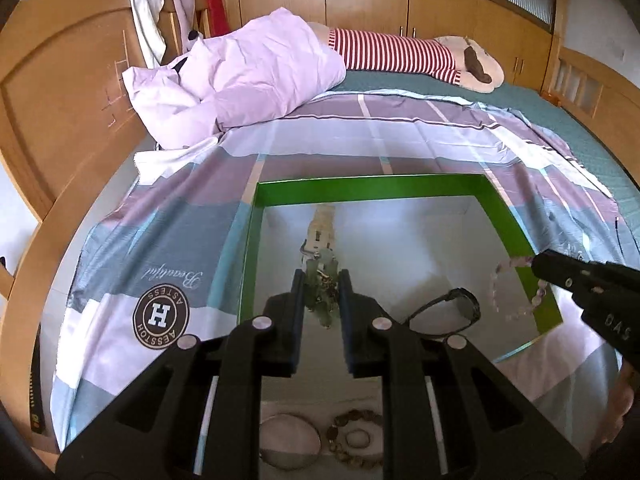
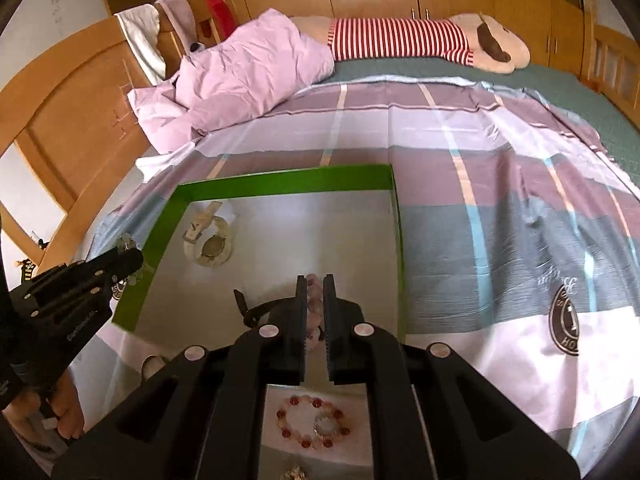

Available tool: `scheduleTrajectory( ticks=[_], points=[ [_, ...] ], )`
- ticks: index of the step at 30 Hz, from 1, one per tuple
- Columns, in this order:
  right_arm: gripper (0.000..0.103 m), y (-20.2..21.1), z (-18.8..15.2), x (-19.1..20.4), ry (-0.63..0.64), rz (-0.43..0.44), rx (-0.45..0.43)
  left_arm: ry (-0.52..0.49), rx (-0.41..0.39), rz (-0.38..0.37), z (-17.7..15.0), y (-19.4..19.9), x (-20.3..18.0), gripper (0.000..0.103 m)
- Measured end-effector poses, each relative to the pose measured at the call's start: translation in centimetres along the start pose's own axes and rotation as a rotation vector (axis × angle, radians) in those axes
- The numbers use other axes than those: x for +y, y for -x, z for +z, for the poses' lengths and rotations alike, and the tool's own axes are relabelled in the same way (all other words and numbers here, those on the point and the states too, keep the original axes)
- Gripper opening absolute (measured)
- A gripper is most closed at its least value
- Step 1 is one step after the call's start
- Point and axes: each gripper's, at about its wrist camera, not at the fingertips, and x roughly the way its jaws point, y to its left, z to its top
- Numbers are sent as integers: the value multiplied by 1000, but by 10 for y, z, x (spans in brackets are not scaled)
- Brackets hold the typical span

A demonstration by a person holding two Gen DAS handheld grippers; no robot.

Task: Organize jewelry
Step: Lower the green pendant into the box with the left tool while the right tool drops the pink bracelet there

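A green-rimmed tray [image 1: 360, 186] [image 2: 280, 178] with a grey floor lies on the checked bedsheet. My left gripper [image 1: 322, 280] [image 2: 138, 254] is shut on a green stone bead piece [image 1: 320, 300] above the tray's near left part. My right gripper [image 2: 315, 280] [image 1: 536, 260] is shut on a pale pink bead bracelet [image 2: 314, 312] [image 1: 500, 280], which hangs over the tray's right rim. Inside the tray lie a cream-strapped watch [image 2: 210, 240] [image 1: 320, 232] and dark sunglasses [image 1: 452, 312] [image 2: 256, 312].
On the sheet in front of the tray lie a brown bead bracelet [image 1: 352, 436], a pale bangle [image 1: 288, 444] and a red-and-clear bead bracelet [image 2: 314, 426]. A pink quilt [image 1: 248, 76] and a striped plush toy [image 1: 400, 54] lie at the far side of the bed.
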Motion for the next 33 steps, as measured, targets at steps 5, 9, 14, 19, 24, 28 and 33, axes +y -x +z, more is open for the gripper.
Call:
scheduleTrajectory(
  ticks=[5,9,14,19,24,28,33],
  points=[
    [8,-2,3,7,26,-7,-12,-15,7,-4,3,-9,-2,17],
    [42,2,2,6,7,4,-12,-14,29,-22,1,-13,-5,20],
    [44,13,2,3,-20,32,-22,-45,10,-20,-1,-5,-14,33],
    [44,26,-7,4,-2,47,-6,-79,2,-18,-6,5,-22,45],
    [44,29,-35,2,17,61,117,-97,50,-24,-28,24,-11,52],
    [44,6,-61,3,51,10,241,-56,143,-38,-44,17,2,42],
    [29,-26,-81,0,76,-59,345,14,302,-42,-66,-7,10,31]
  ],
)
